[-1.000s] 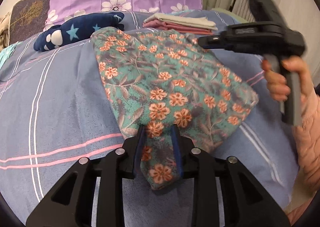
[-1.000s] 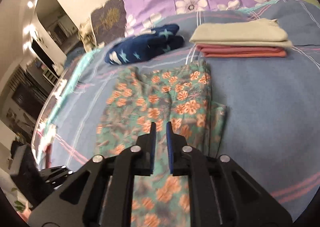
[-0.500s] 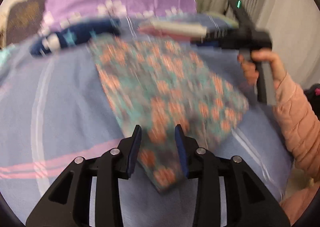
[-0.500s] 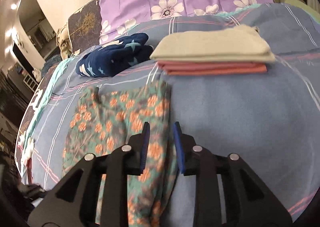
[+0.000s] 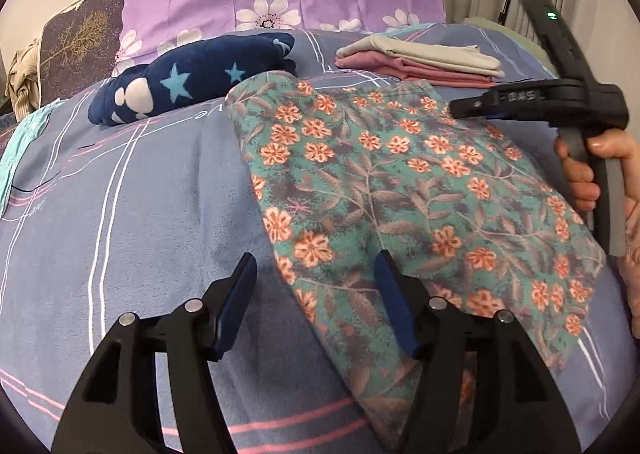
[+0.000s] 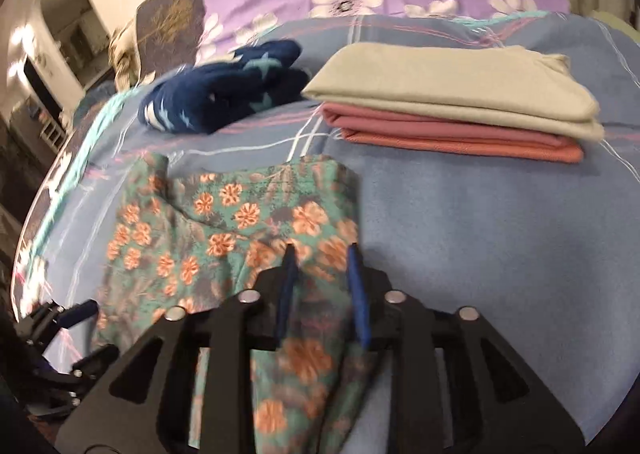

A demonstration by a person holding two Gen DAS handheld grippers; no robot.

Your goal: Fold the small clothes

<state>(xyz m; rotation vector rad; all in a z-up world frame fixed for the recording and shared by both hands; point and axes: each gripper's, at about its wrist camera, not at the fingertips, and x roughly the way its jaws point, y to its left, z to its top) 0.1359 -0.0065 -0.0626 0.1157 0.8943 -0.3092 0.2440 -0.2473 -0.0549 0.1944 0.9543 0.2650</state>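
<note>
The floral garment (image 5: 404,190) lay flat on the bed (image 5: 120,214), spread out near the front so that it could be folded, with its long edges running away from the person. The left gripper (image 5: 316,286) was opening, its jaws wide apart over the garment's near left edge; that edge lay between them, but the pads did not press it, so the cloth looked released. The right gripper (image 6: 322,282) was also opening, with the garment's right edge between its pads (image 6: 289,266); they seemed just clear of the cloth. A fold laid down and let go is the likely reading. No container was in view: finished pieces sat as a folded stack (image 6: 460,106) at the far right, beige on pink. A navy star-print item (image 5: 192,78) lay unfolded beside it, probably waiting its turn.
</note>
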